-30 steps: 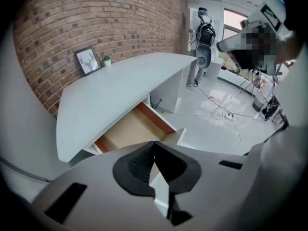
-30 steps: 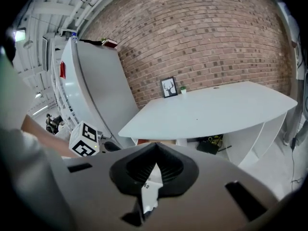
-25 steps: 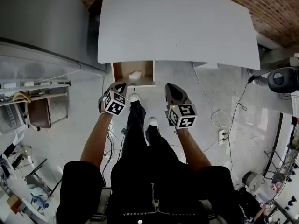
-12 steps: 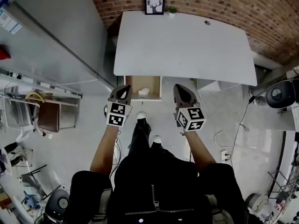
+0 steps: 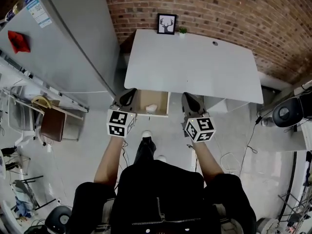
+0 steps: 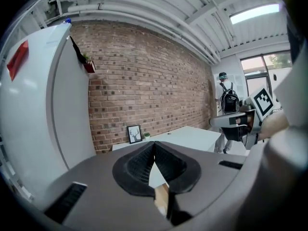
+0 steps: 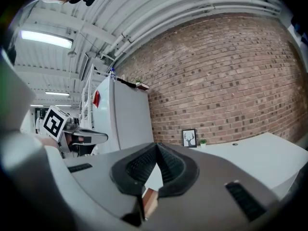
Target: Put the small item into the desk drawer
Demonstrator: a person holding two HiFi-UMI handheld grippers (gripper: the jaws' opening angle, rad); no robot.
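Head view shows the small item (image 5: 151, 108) already lying in the open drawer (image 5: 141, 100) under the desk (image 5: 195, 67); only closing seems left. Left gripper (image 5: 127, 96) and right gripper (image 5: 191, 101) hover at the drawer front, jaws together, empty. A brick wall (image 5: 219, 9) rises behind the desk, whose white top is bare but for a picture frame (image 5: 166, 23).

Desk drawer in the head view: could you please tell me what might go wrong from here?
1. The desk drawer stands open with the small white item lying loose near its front; a hard push shut could jolt it about.
2. The left tongs and right tongs are shut and empty, flanking the drawer; pushing its front with closed tips may slip off.
3. The person's shoe is just before the open drawer, so a step forward might knock it.
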